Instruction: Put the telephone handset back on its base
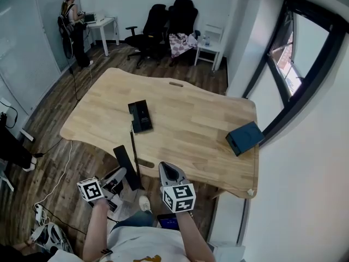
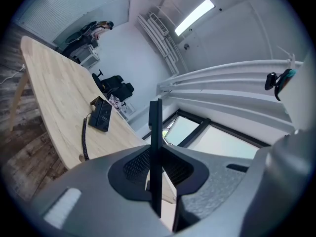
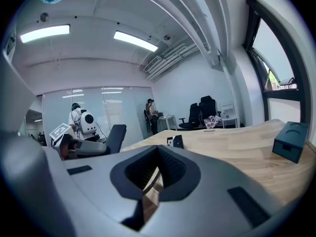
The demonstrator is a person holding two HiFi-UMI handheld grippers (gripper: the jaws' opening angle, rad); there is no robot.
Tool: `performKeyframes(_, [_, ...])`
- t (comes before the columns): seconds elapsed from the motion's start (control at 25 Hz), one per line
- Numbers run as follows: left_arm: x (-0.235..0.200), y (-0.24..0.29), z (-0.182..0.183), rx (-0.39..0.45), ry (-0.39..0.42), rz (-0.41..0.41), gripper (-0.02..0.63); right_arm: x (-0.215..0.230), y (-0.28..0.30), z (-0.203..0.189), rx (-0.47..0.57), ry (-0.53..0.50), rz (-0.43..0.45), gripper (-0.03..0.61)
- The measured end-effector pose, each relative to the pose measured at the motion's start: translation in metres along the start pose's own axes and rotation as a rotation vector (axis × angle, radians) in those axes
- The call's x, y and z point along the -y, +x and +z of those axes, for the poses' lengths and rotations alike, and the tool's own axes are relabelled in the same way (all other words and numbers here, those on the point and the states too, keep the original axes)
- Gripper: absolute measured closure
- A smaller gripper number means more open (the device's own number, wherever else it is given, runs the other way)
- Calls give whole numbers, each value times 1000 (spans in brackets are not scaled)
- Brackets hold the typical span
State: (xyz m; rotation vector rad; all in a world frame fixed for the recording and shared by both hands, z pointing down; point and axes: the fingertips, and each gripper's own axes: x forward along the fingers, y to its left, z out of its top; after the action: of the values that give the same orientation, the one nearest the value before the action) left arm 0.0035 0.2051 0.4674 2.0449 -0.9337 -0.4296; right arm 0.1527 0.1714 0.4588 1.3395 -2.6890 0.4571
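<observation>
The handset (image 1: 123, 158) hides its lower end inside the left tongs (image 1: 116, 177); keys on the base (image 1: 140, 115) are too small to read.

Readable text: none | marker cube (image 1: 90, 189) on left gripper (image 1: 120, 173), marker cube (image 1: 179, 197) on right gripper (image 1: 168, 171): black-and-white square codes, no letters or digits | telephone base (image 1: 140, 115) on surface (image 1: 196, 124): markings too small to read

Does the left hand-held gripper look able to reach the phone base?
Probably yes. The left hand-held gripper, holding the handset, sits just off the table edge; only bare wood and the cord lie before the base.
</observation>
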Motion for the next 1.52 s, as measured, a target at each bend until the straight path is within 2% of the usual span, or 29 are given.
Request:
performKeyframes(0.16, [-25, 19, 28, 1, -3, 4, 543, 10, 36, 9, 6, -8, 0, 572])
performKeyframes(0.4, [-55, 61, 78, -7, -20, -41, 543, 30, 100, 34, 16, -25, -13, 572])
performKeyframes(0.6, [-81, 84, 114, -64, -7, -58, 543, 39, 156, 50, 7, -14, -34, 572])
performKeyframes(0.76, [-108, 99, 140, -90, -15, -63, 543, 38, 198, 49, -30, -53, -37, 572])
performKeyframes(0.96, [-132, 112, 162, -92, -93, -128, 543, 38, 236, 44, -66, -77, -60, 572])
performKeyframes(1.2, [-160, 122, 178, -115, -103, -121, 543, 42, 257, 38, -100, -87, -89, 572])
performKeyframes(1.52, [-175, 139, 194, -117, -107, -129, 543, 53, 276, 46, -88, -92, -96, 572])
